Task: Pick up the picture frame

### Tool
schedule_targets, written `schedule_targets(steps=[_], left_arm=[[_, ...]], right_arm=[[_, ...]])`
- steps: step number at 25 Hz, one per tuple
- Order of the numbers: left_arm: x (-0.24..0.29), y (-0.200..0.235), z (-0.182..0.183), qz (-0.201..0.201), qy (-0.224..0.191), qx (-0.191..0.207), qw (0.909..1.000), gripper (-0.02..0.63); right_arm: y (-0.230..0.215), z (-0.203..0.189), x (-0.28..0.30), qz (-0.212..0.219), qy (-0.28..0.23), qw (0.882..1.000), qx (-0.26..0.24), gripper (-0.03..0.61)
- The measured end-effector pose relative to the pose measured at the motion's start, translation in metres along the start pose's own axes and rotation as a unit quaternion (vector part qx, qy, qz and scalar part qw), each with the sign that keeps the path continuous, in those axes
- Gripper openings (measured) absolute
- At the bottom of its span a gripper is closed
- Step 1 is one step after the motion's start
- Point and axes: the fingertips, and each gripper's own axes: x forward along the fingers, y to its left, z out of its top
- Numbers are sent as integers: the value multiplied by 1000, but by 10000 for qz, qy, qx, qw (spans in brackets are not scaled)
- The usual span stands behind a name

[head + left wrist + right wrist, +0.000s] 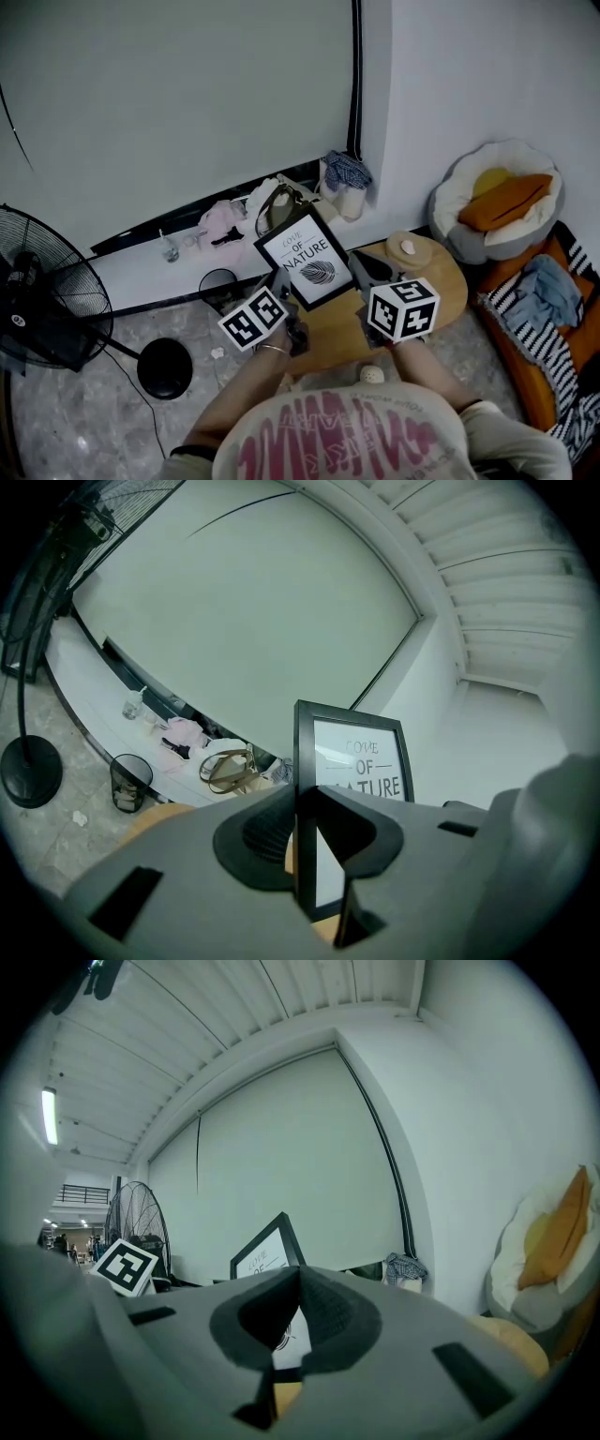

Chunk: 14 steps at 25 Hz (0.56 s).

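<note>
Head view: left claw [284,280] and right claw [360,273] clamp the picture frame [307,258] over wooden table [442,292] on marble floor [75,417].

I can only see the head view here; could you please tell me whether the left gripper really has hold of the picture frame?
Observer: Yes. In the left gripper view, the left gripper has its jaws shut on the left edge of the picture frame, with the black moulding pinched between them.
Operator: Thank you. And the right gripper?
Observer: In its own view, the right gripper appears to have its jaws closed on the picture frame's right edge. The printed face shows in the gap below the tips.
Operator: Is anything overhead?
Observer: A lit tube lamp hangs under a ribbed ceiling, at the far left of the right gripper view.
</note>
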Motion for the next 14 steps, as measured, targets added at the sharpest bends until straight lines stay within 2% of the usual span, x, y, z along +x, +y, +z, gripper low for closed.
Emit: schedule_targets(steps=[5, 14], left_arm=[[2, 1, 2, 44, 55, 70, 10000, 72], [4, 28, 2, 30, 146, -27, 9999, 72]], right_arm=[[-2, 2, 3, -8, 59, 10000, 21, 5], [8, -15, 19, -90, 202, 9998, 5, 5]])
